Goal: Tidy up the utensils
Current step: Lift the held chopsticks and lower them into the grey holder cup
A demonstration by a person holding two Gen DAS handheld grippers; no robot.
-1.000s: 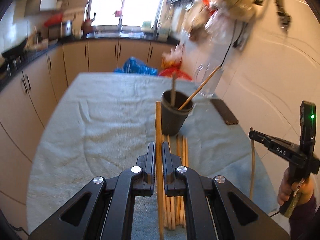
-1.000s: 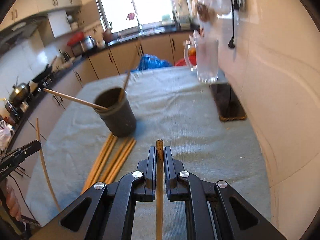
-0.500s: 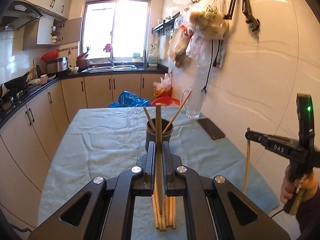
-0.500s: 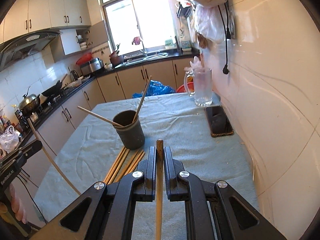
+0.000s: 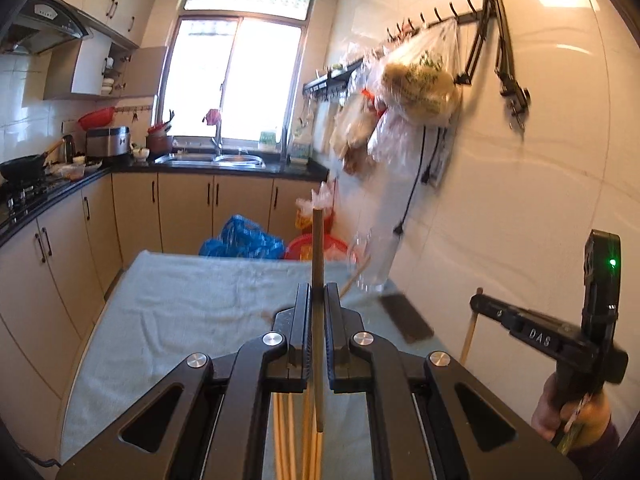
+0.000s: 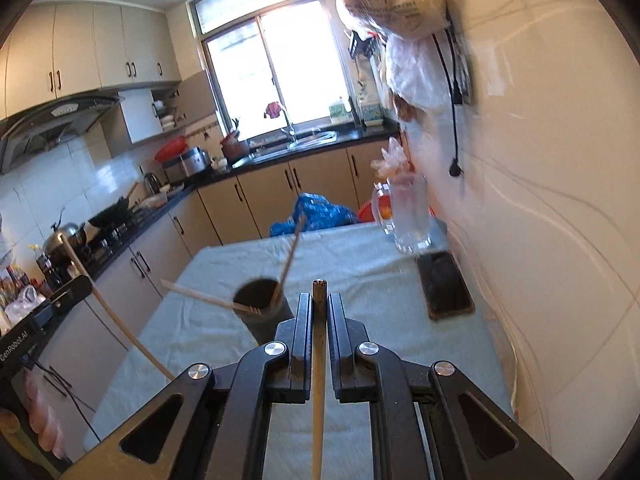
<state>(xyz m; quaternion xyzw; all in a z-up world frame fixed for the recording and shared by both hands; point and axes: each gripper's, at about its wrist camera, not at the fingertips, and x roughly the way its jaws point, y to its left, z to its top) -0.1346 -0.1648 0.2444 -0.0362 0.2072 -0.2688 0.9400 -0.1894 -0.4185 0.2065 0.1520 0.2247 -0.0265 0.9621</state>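
Both hands have risen; left fingers (image 5: 316,300) and right fingers (image 6: 319,308) each clamp a chopstick (image 5: 318,248), the cup (image 6: 262,314) seemingly near the desk's (image 6: 360,256) left edge

Two wooden chopsticks (image 6: 289,254) lean inside the dark cup (image 6: 262,314); others (image 5: 294,436) lie loose.

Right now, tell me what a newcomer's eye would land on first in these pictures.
Each black two-finger gripper, left gripper and right gripper, is shut on a single wooden chopstick, held above the table's pale blue-grey cloth. A dark round cup with two chopsticks leaning out stands mid-table, and more loose wooden chopsticks lie below the left gripper.
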